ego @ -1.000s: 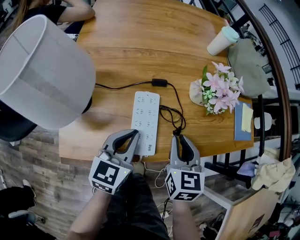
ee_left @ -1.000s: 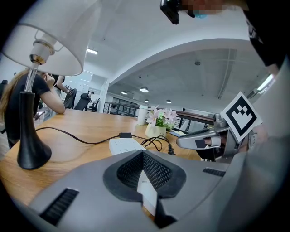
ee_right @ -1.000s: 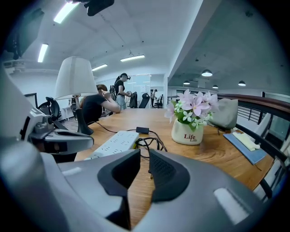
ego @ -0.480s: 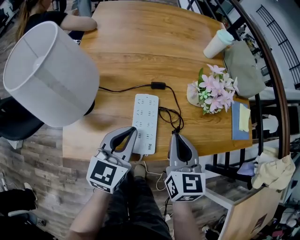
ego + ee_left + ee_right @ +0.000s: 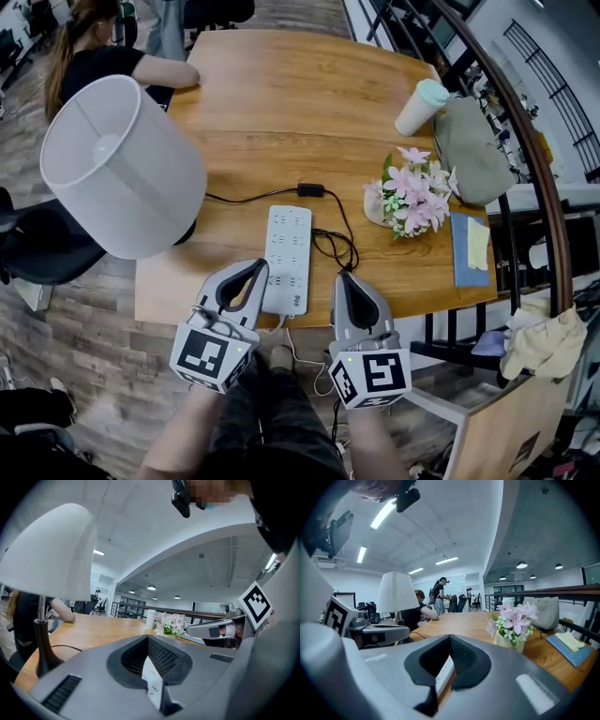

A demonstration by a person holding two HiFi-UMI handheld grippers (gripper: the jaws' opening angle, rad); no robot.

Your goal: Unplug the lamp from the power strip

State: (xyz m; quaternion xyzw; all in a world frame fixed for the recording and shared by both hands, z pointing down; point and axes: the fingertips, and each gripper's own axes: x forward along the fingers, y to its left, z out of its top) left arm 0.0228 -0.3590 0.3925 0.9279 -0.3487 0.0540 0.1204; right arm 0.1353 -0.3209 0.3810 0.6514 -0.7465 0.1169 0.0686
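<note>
A lamp with a white shade [image 5: 122,169] stands at the table's left. Its black cord runs past an inline switch [image 5: 311,189] and coils [image 5: 337,246] beside the white power strip [image 5: 286,246]. I see no plug in the strip's sockets, and the cord's end is too small to make out. My left gripper [image 5: 260,266] is shut over the strip's near left corner. My right gripper [image 5: 341,276] is shut just short of the cord coil, with nothing seen in it. The strip [image 5: 152,677] shows through the left gripper [image 5: 148,637] and, as the strip [image 5: 444,670], through the right gripper [image 5: 450,636].
A pot of pink flowers [image 5: 412,192] stands right of the strip. Farther right are a cup [image 5: 420,106], a grey bag [image 5: 473,150] and a blue notebook [image 5: 469,248]. A person [image 5: 103,56] sits at the far left corner. A dark railing [image 5: 525,141] runs behind the table's right edge.
The head view has drawn back. Both grippers have stayed shut and eased slightly toward the table's front edge. The right gripper's tip now sits a little off the cord coil.
</note>
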